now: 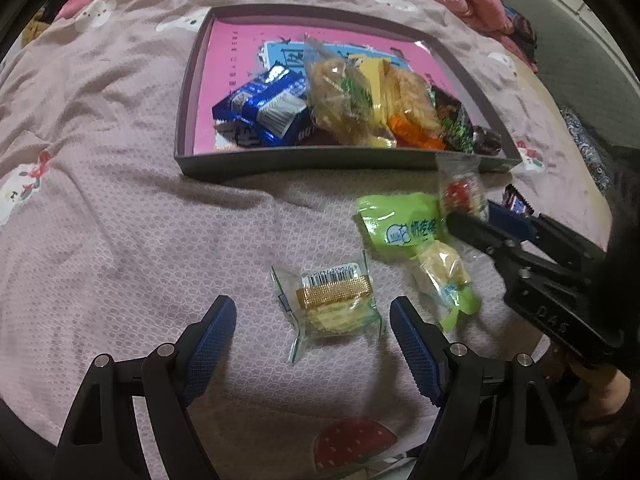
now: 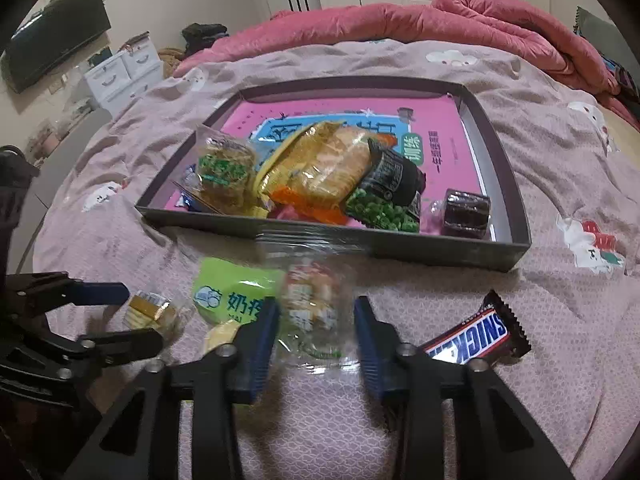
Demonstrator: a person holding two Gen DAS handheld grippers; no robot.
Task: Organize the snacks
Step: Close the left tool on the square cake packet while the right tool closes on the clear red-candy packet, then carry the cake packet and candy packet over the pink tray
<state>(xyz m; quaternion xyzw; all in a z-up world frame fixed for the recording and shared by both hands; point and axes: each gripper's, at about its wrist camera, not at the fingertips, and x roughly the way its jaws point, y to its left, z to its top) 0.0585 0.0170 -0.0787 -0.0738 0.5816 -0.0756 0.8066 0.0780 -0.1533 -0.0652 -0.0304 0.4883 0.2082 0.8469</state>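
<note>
A grey box lid (image 1: pixel 280 162) (image 2: pixel 400 246) with a pink floor lies on the bed and holds several snack packs. My left gripper (image 1: pixel 312 318) is open, its fingers on either side of a clear cracker pack with a gold band (image 1: pixel 334 300) (image 2: pixel 150 310) lying on the bedspread. My right gripper (image 2: pixel 316 320) (image 1: pixel 476 216) stands around a clear packet with a red print (image 2: pixel 312 308) (image 1: pixel 460 190); the packet is blurred and seems lifted, its jaws part open. A green milk-snack bag (image 1: pixel 400 222) (image 2: pixel 230 292) lies between the two.
A Snickers bar (image 2: pixel 476 334) lies on the bedspread to the right of my right gripper. A pink quilt (image 2: pixel 400 20) is bunched at the far side of the bed. A TV (image 2: pixel 52 36) and white drawers (image 2: pixel 120 72) stand at far left.
</note>
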